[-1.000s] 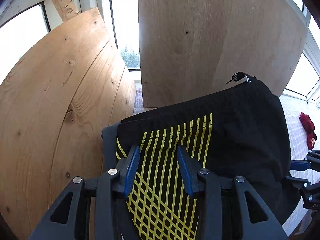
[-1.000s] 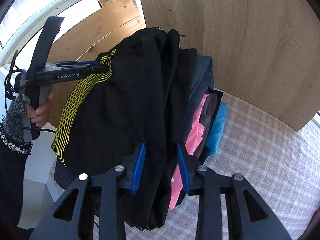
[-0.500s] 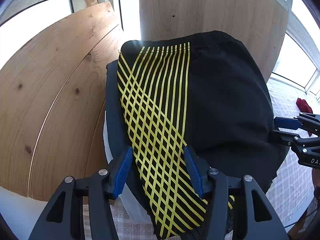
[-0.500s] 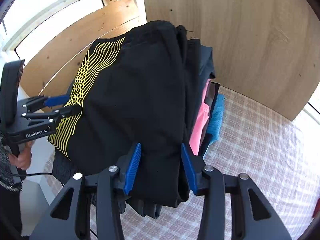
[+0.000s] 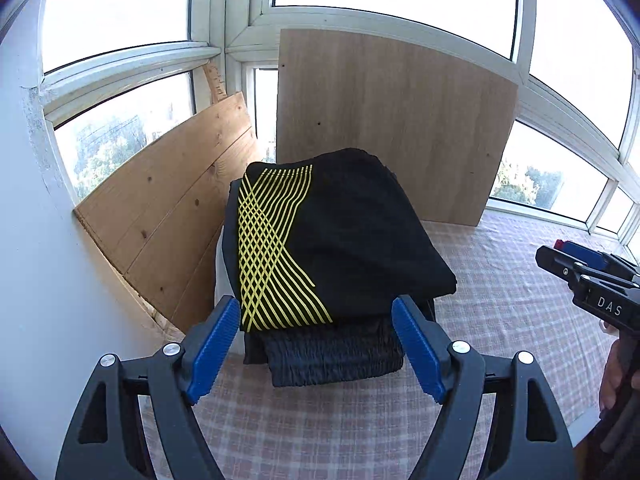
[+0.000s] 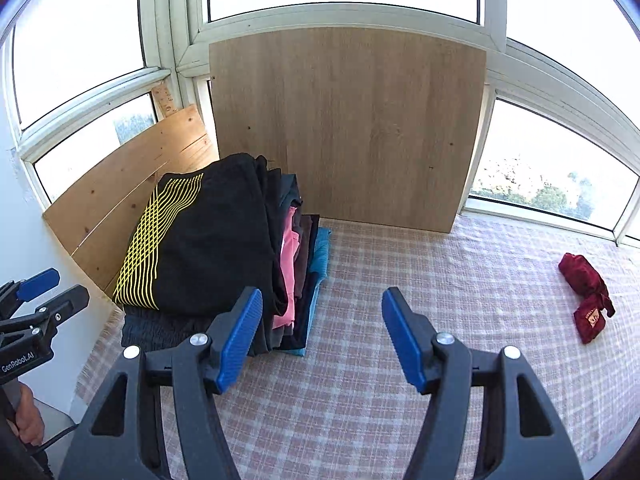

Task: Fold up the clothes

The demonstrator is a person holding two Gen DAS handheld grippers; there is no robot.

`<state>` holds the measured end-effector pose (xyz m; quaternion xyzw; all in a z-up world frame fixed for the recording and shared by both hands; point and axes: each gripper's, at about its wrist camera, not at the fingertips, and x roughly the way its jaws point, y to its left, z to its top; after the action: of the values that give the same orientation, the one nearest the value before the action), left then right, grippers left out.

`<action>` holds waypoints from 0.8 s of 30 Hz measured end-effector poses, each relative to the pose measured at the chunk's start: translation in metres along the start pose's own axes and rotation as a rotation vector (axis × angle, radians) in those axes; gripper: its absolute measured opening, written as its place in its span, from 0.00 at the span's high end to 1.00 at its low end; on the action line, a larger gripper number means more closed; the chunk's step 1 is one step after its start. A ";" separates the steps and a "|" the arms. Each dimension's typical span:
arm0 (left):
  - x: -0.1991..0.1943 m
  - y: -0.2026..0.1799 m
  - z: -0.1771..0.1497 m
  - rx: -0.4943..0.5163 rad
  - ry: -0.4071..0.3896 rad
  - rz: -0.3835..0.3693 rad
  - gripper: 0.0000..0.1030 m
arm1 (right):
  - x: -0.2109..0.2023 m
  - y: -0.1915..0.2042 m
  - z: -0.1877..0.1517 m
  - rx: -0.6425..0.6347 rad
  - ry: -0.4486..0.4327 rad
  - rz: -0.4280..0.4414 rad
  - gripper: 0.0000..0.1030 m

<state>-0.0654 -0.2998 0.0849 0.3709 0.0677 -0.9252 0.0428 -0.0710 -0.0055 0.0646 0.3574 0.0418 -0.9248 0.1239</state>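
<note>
Both my claws have just been opening, nothing between them: left claw [image 5: 316,344] spread before the black folded shorts [image 5: 340,240], right claw [image 6: 322,336] over bare checked cloth [image 6: 420,272]. The shorts top the clothes pile [image 6: 296,264] at the bench's left-rear corner, against wooden boards [image 6: 348,128]. A red bundle [image 6: 586,296] lies far right.

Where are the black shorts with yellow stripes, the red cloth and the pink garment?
black shorts [image 5: 360,240]: left wrist view, plain black top face.
red cloth [image 6: 584,292]: right wrist view, its middle.
pink garment [image 6: 287,276]: right wrist view, folded edge in the stack.
</note>
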 end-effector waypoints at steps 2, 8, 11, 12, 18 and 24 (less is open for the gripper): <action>0.001 -0.008 -0.011 0.001 0.037 -0.028 0.25 | -0.013 -0.009 -0.010 0.010 0.005 -0.025 0.40; -0.018 -0.042 -0.045 0.013 0.094 0.000 0.25 | -0.043 -0.036 -0.042 0.026 0.014 -0.038 0.40; -0.035 -0.059 -0.059 -0.025 0.101 -0.002 0.25 | -0.055 -0.053 -0.055 0.016 0.019 -0.019 0.40; -0.040 -0.065 -0.064 -0.038 0.103 -0.003 0.25 | -0.060 -0.059 -0.059 0.010 0.024 -0.010 0.40; -0.076 -0.117 -0.086 -0.056 0.071 0.060 0.25 | -0.092 -0.095 -0.082 -0.040 0.023 0.018 0.40; -0.095 -0.154 -0.115 -0.098 0.086 0.108 0.25 | -0.107 -0.129 -0.104 -0.056 0.038 0.062 0.40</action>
<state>0.0618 -0.1269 0.0826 0.4108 0.0947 -0.9004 0.1077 0.0396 0.1574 0.0576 0.3726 0.0590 -0.9119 0.1615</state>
